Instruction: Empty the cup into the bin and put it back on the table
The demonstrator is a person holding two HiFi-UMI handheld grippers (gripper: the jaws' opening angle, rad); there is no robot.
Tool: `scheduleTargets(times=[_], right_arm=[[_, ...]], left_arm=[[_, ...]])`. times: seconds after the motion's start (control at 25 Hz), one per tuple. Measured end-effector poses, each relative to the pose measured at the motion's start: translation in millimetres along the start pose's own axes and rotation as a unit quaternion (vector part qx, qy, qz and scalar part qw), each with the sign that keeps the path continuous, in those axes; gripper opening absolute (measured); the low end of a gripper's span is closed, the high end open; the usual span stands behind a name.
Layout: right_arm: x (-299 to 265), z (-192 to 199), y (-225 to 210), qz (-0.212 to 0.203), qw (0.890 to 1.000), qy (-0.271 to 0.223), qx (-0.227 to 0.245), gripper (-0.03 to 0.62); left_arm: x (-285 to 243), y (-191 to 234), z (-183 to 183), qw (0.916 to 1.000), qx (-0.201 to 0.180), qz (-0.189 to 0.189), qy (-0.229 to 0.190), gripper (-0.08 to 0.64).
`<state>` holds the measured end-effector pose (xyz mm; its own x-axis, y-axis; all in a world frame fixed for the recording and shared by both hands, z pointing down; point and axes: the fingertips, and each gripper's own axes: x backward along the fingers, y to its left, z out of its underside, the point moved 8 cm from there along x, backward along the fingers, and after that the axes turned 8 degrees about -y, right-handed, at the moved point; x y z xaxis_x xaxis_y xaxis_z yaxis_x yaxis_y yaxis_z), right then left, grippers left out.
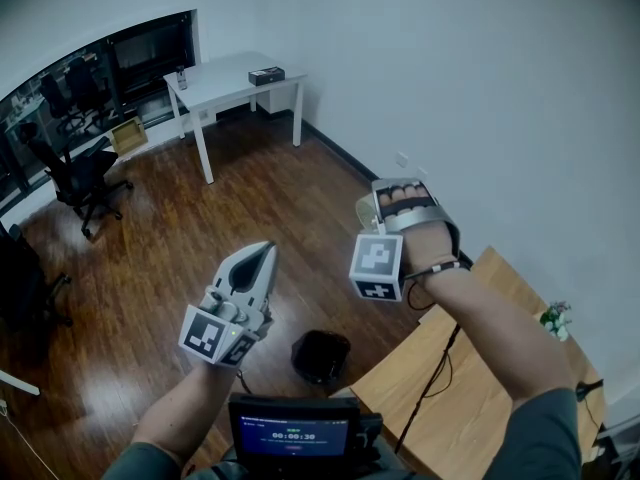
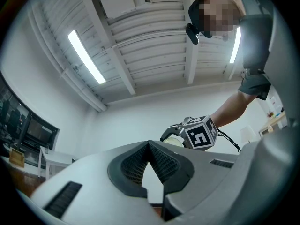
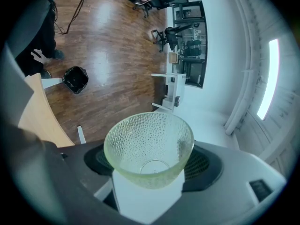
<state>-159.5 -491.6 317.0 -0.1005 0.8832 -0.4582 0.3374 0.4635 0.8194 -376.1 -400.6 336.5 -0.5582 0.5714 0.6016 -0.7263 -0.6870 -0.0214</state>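
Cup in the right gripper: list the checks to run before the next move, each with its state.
1. Cup clamped by the jaws of the right gripper: ok.
2. Cup empty, nothing visible inside: ok.
3. Bin located, on the floor beside the table: ok.
4. Bare wood free on the table for setting down: ok.
5. Left gripper empty, jaws together, apart from the cup: ok.
6. Cup already above the table: cannot tell.

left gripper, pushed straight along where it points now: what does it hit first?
Most likely the white wall. The right gripper holding the cup sits just right of that line; depth is unclear, so a brush is possible.
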Motion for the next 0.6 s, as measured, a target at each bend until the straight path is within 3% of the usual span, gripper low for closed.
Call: scheduleTargets(times=[0.28, 0.6], right_arm=[[2.6, -4.6, 0.5, 0.018, 1.0, 0.0, 0.015, 0.399], [2.6, -5.7, 2.9, -0.006, 0.999, -0.021, -0.045, 0.399]], left_arm=[[4.1, 0.6, 3.0, 1.0, 0.002, -0.003, 0.002, -0.009], [5.7, 1.3, 4.4, 0.9999, 0.009, -0.004, 0.007, -0.009]])
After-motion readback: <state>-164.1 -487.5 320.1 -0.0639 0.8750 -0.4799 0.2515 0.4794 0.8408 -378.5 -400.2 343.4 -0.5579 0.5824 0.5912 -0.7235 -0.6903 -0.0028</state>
